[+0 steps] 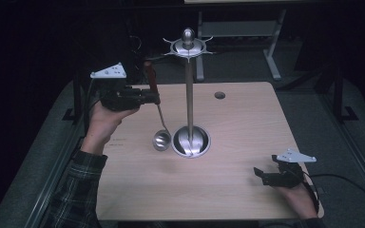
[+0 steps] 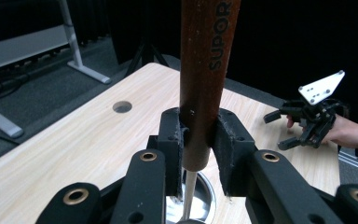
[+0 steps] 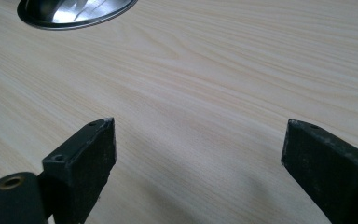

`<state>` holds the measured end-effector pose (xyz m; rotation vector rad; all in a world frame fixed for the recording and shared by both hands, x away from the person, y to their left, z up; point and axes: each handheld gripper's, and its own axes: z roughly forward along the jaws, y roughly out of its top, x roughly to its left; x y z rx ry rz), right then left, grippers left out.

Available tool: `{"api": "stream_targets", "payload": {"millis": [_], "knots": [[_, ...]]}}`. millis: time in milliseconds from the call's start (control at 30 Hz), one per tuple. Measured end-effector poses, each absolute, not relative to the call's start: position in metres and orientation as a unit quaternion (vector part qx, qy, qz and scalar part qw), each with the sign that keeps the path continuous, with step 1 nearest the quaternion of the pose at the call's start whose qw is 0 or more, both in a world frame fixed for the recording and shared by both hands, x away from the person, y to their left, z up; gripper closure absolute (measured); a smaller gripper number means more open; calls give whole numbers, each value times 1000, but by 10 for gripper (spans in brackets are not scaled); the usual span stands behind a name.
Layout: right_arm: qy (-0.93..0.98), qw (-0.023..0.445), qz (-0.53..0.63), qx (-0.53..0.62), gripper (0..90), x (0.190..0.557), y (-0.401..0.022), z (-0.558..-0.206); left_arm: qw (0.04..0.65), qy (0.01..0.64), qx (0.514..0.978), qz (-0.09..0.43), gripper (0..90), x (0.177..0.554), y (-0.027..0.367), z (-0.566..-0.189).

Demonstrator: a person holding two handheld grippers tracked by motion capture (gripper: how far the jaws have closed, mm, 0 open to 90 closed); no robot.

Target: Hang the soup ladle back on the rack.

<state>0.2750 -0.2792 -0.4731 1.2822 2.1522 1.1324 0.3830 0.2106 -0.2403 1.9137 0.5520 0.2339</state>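
Observation:
A ladle with a reddish-brown wooden handle (image 1: 150,78) and steel bowl (image 1: 161,140) hangs upright above the table, left of a tall steel hanging stand (image 1: 188,95). My left gripper (image 1: 153,97) is shut on the handle (image 2: 204,70), its two pads pressed against the wood, with the bowl below the jaws. The stand has a round domed base (image 1: 190,141) and a hooked crown (image 1: 188,46) at the top. My right gripper (image 1: 262,174) rests near the table's right front corner, jaws wide apart over bare wood (image 3: 196,154); it also shows far off (image 2: 307,122).
The light wooden table (image 1: 247,123) has a round cable hole (image 1: 220,95) near its back edge. The stand's base rim (image 3: 70,11) lies ahead of the right gripper. A desk frame (image 1: 237,28) stands behind the table, on grey floor.

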Motion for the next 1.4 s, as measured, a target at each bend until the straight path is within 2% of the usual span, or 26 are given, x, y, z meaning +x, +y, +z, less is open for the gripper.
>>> {"api": "stream_targets", "payload": {"millis": [533,1400], "knots": [[768,195,404,458,96,275,-279,-473,546,204,807,100,735,385,199,-212],[767,195,404,459,96,275,-281,-473,553,185,809,79,735,394,186,-208]]}}
